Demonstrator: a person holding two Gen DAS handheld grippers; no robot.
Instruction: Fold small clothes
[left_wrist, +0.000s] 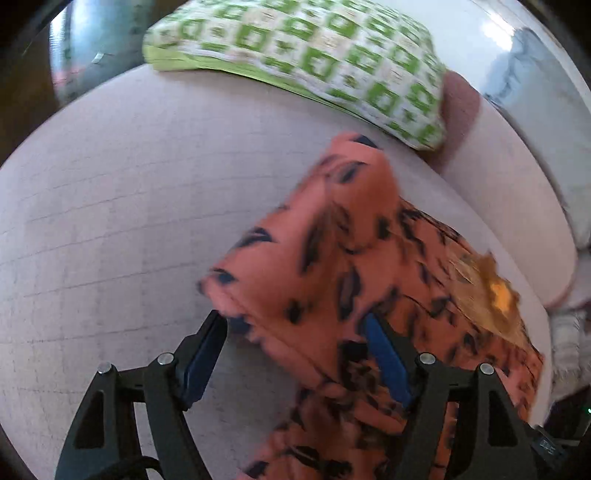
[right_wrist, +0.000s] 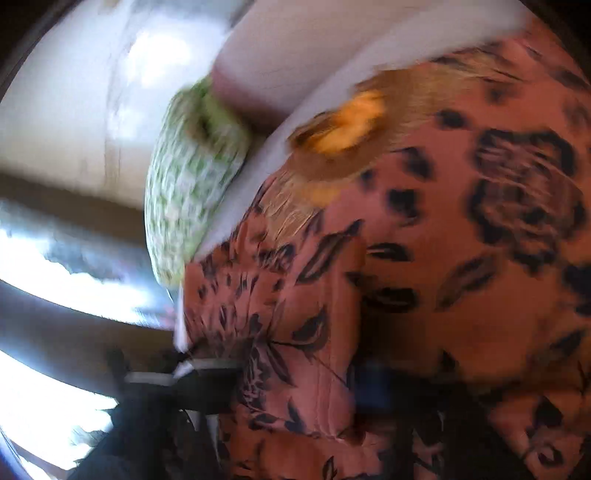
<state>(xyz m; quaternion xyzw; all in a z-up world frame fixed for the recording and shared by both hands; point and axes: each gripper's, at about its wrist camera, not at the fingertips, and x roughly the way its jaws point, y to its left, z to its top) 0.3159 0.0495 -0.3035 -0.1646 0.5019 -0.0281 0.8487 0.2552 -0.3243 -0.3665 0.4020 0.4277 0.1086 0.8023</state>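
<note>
Salmon-orange cloth with a dark leaf and flower print, a thin limp garment (left_wrist: 369, 266), lies rumpled over the pale pink quilted bed (left_wrist: 129, 203) across the lower right of the left wrist frame, a fold of it draped between the parted, released jaws of the left gripper (left_wrist: 295, 347). It looks light, soft and likely to slide and sag, so a hemmed edge or corner seems the best hold. In the blurred right wrist frame the right gripper (right_wrist: 295, 384) is smeared dark under the cloth and I cannot tell its jaws' state; a green-and-white checked pillow (left_wrist: 314, 59) sits at upper centre
</note>
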